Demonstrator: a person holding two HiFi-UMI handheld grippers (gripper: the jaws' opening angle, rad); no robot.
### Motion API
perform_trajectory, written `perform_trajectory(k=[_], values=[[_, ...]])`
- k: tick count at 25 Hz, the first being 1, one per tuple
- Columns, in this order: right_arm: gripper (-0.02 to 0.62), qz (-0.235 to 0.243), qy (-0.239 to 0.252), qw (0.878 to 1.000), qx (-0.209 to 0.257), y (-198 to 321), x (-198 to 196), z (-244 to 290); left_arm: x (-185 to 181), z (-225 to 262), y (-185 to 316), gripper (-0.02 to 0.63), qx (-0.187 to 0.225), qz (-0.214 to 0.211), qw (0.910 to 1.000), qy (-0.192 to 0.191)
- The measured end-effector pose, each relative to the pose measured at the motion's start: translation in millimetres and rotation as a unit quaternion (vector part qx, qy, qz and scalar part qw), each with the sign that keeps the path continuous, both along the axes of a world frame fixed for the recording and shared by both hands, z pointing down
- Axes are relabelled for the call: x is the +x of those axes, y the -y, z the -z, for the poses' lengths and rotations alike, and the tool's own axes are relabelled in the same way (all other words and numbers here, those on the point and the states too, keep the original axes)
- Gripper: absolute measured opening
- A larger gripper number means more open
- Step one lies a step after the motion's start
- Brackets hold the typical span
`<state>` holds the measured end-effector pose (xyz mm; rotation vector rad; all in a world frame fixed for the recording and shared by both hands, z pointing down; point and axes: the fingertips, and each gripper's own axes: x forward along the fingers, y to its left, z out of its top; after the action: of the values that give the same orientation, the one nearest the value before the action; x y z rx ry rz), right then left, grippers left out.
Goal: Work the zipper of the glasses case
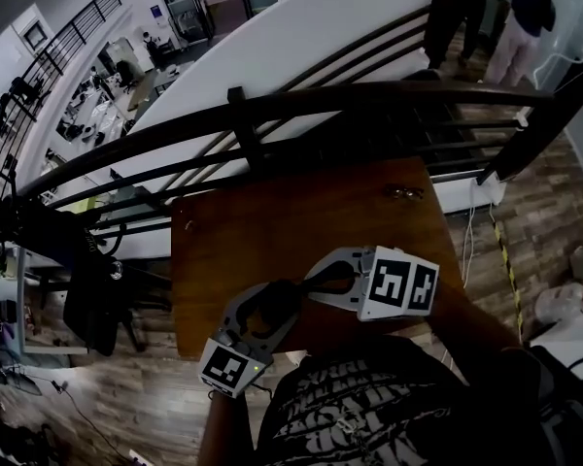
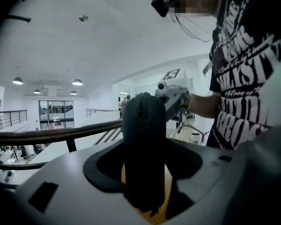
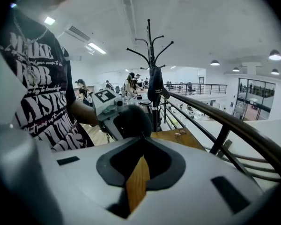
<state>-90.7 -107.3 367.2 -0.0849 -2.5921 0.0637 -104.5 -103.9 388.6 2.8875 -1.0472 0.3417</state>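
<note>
Glasses case (image 2: pixel 145 144) in grip of left fingers (image 2: pixel 70 177); right fingers (image 3: pixel 70 182) together, zipper pull unseen.

Black T-shirt (image 1: pixel 369 406), white lettering; left gripper (image 1: pixel 284 299), right gripper (image 1: pixel 316 284): pale grey shells, black-white marker cubes (image 1: pixel 403 285).

In the head view the glasses case (image 1: pixel 270 311) is mostly hidden between the jaws of the left gripper (image 1: pixel 290 295), and in the left gripper view its lower end sinks behind that gripper's body. The right gripper (image 3: pixel 140 136) meets the case's end with jaws together, but whether they pinch the zipper pull is too dark to tell. A small glinting object (image 1: pixel 404 192) on the table (image 1: pixel 272 223) is too small to identify.
</note>
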Motion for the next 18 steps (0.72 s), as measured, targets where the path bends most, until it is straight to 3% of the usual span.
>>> perform_trajectory(k=[4, 7, 12, 18], values=[[0.02, 0.006, -0.008, 1.0, -0.011, 5.5, 12.7, -13.2, 14.7, 29.3, 8.0, 0.25, 0.021, 0.017, 0.9978, -0.061], [0.02, 0.0, -0.007, 1.0, -0.006, 12.4, 13.9, -21.5, 14.9, 31.3, 15.5, 0.252, 0.017, 0.026, 0.9975, -0.064], [0.02, 0.003, -0.015, 1.0, 0.015, 35.4, 29.1, -28.3, 23.1, -4.2, 33.0, 0.259, -0.029, 0.028, 0.9989, 0.021], [0.02, 0.025, -0.047, 0.998, 0.028, 46.5, 27.4, -60.0, 14.4, -60.5, 35.4, 0.261, -0.1, 0.06, 0.9863, 0.117]])
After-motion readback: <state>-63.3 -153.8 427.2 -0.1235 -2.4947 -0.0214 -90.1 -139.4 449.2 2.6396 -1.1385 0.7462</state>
